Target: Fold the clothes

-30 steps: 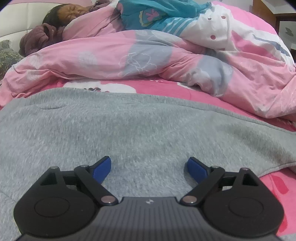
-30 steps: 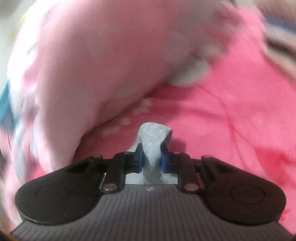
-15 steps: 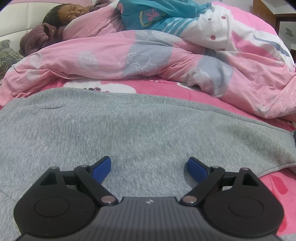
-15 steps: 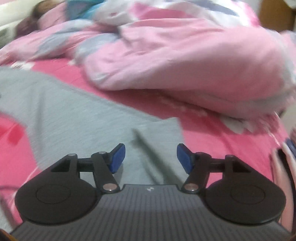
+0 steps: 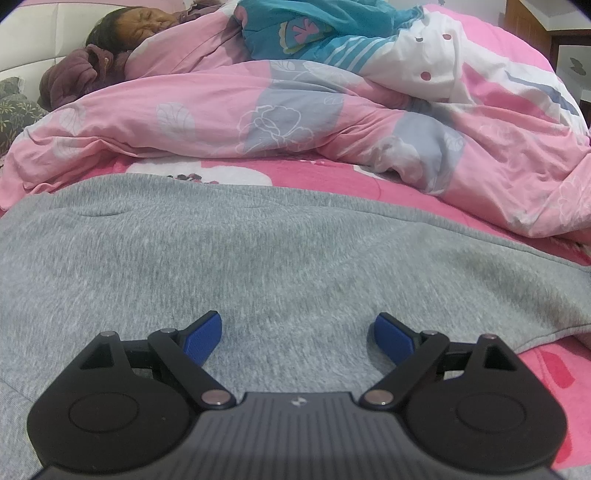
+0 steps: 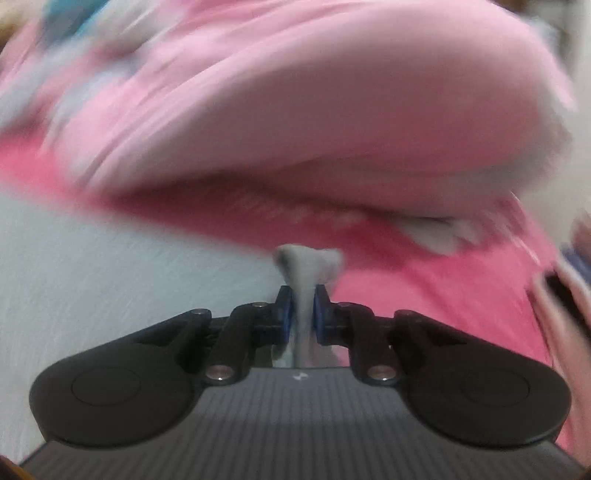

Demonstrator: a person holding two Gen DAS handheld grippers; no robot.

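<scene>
My right fingers (image 6: 287,317) just clamped shut on a pinch of the grey garment (image 5: 280,266); a tuft of it sticks up above the pads at frame centre, view blurred. My left fingers (image 5: 202,339) stand wide apart, nothing between them, hovering over the same cloth in the lower half of that view. Left gripper (image 5: 298,334) released, right gripper (image 6: 303,312) clenched on fabric.

Pink duvet (image 5: 229,122) fills the upper half of the left view, bunched, with grey and white flower patches; in the right view it bulges across the top. Garment lies spread flat across the middle and lower left view, reaching both edges, on the hot-pink sheet (image 5: 332,177). Sheet shows as a band between garment and duvet, also lower right. A person (image 5: 122,40) lies under the duvet, upper left. Teal cloth (image 5: 317,29) top centre.
</scene>
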